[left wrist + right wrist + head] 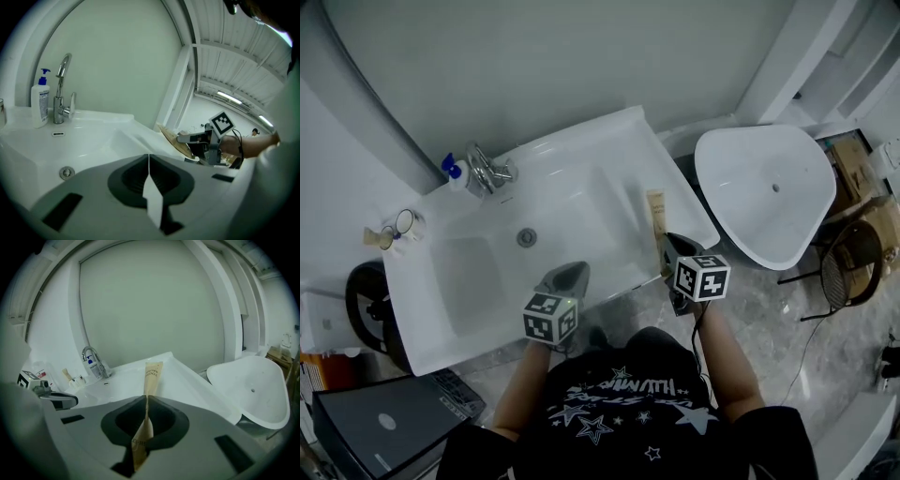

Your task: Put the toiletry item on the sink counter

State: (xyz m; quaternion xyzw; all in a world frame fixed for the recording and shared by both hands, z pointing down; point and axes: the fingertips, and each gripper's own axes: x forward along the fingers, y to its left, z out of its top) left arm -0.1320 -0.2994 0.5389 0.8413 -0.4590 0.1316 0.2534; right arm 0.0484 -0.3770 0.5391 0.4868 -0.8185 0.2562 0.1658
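Toiletry packet (152,373) in outstretched right gripper (144,401) at sink counter (187,380)

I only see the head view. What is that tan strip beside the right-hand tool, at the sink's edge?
Observer: A flat tan packet printed "TOOTH BRUSH". The right gripper view shows the right gripper with its jaws shut on it.
Operator: And the left tool, is it holding anything?
Observer: No. In its own view the left gripper has its jaws together with nothing between them.
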